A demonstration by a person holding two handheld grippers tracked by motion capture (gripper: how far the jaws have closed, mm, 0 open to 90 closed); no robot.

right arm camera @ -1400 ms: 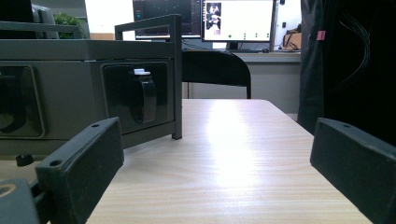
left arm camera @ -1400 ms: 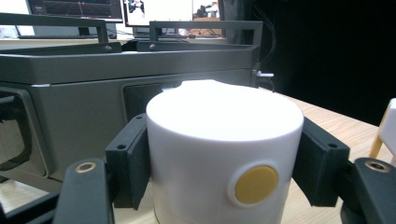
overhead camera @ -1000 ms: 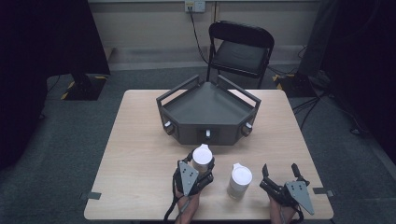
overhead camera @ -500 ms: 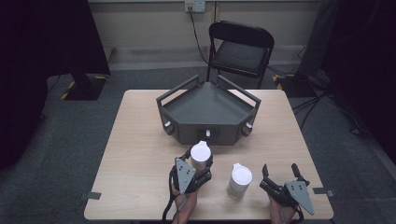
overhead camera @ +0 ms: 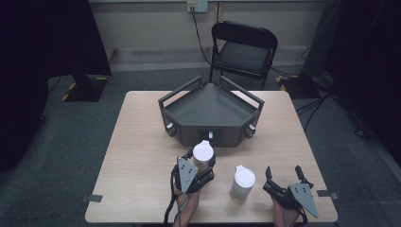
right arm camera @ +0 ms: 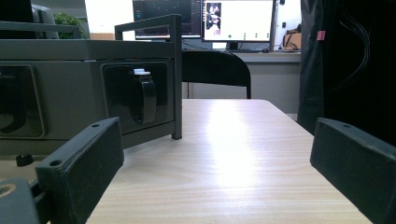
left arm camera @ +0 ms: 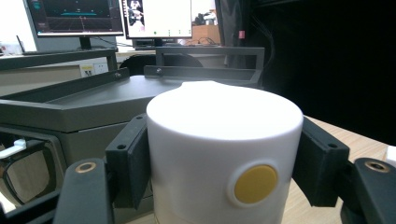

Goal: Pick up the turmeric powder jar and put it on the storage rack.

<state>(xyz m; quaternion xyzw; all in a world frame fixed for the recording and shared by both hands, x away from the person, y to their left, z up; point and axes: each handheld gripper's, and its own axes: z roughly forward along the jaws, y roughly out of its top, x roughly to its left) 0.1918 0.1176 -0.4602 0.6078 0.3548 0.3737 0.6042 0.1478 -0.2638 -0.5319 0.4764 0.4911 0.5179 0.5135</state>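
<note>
My left gripper is shut on a white lidded cup, lifted just in front of the dark grey angular tray. In the left gripper view the cup sits between both black jaws, a yellow dot on its side, with the tray right behind it. A second white lidded cup stands on the table between the grippers. My right gripper rests open near the table's front right corner. Nothing lies between its jaws in the right gripper view, with the tray's side at the left.
The wooden table has free room at its left and right sides. A black folding chair stands beyond the far edge. Monitors sit on a desk in the background of the gripper views.
The left gripper, with the white cup in it, has risen and moved a little forward toward the tray. The right gripper and the second cup have stayed in place.
</note>
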